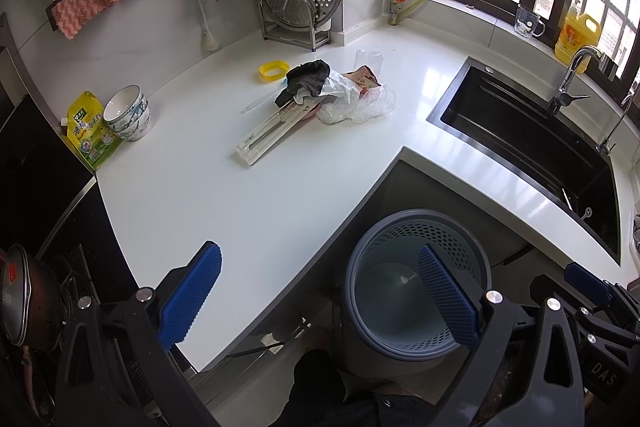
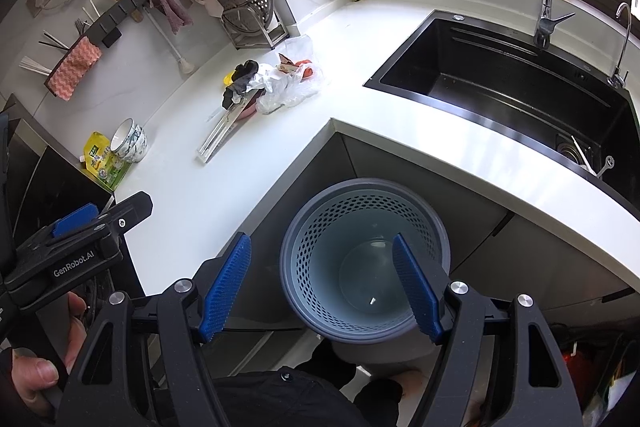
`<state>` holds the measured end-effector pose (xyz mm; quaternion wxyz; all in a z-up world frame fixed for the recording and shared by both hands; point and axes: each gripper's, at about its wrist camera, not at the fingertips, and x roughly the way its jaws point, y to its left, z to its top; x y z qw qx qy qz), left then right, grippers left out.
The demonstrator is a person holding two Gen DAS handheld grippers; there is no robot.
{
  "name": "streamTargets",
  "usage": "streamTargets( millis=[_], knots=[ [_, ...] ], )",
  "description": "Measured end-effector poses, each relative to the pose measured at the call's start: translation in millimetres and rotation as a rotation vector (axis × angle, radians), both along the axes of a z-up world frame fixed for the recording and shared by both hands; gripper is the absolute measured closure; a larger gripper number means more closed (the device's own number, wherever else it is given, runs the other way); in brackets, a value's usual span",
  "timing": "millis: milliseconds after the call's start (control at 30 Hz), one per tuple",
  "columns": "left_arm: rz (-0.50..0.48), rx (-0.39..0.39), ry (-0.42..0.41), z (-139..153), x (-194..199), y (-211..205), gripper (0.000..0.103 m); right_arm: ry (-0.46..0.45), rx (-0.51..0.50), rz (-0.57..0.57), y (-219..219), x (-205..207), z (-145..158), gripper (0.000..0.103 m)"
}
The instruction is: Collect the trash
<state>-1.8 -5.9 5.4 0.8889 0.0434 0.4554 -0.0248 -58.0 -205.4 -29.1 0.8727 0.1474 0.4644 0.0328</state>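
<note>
Both the left tool and the right tool hang wide and empty above the perforated wastebasket on the floor. The trash pile — black cloth, crumpled plastic bag, wrappers — sits mid-worktop, well apart. Best reach for the loose bag first, pinching a bunched fold rather than a flat sheet.

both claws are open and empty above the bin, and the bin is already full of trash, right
Not quite. Both views look straight into the bin and show it nearly empty, its bare bottom visible. The trash pile lies on the counter. The left claw and right claw are open and empty.

Glossy white countertop, perforated plastic bin, crinkled clear bag, matt black sink
</note>
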Motion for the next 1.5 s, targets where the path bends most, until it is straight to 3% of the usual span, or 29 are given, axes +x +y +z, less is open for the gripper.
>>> streamTargets(
  millis=[500,900,1233,1500],
  knots=[
    [0.002,0.0,0.009,-3.3,1.0,5.8,0.006,0.008,0.007,0.002,5.1,3.2,-5.3,0.033],
    [0.024,-0.002,0.039,-12.4,19.1,21.8,0.006,0.03,0.023,0.026,16.0,28.8,-16.5,0.033],
    [0.057,-0.004,0.092,-30.7,70.2,58.9,0.006,0.046,0.004,0.038,35.8,84.2,-27.7,0.033],
    [0.057,-0.02,0.113,-55.5,128.5,97.3,0.006,0.042,-0.023,0.044,53.8,157.3,-35.7,0.033]
  ],
)
